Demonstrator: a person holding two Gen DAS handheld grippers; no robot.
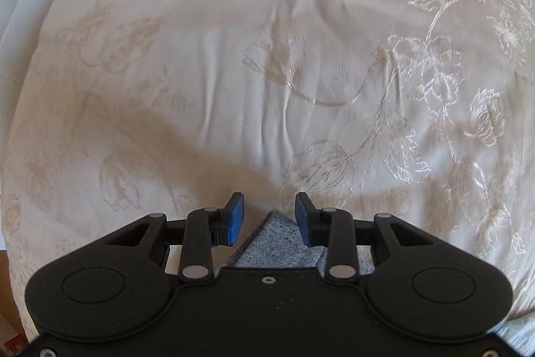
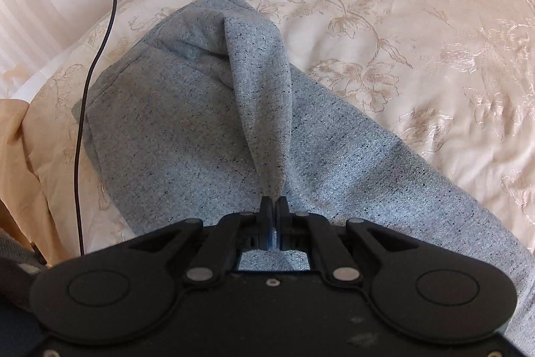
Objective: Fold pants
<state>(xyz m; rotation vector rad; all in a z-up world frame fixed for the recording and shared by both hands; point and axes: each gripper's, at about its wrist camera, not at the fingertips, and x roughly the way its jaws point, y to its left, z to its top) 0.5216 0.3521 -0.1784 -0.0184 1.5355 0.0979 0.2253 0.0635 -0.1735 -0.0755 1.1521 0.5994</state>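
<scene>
On the bed (image 2: 418, 22), the right gripper (image 2: 274, 206) is clamped on the pants (image 2: 187, 136) to lift a fold; the left gripper (image 1: 269, 216), jaws apart, hovers over a corner.

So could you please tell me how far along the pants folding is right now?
Partly done. The grey pants lie doubled on the bedspread. In hand: the right gripper is shut on a raised ridge of cloth, while the left gripper is open above a corner. Left: laying that fold flat.
</scene>
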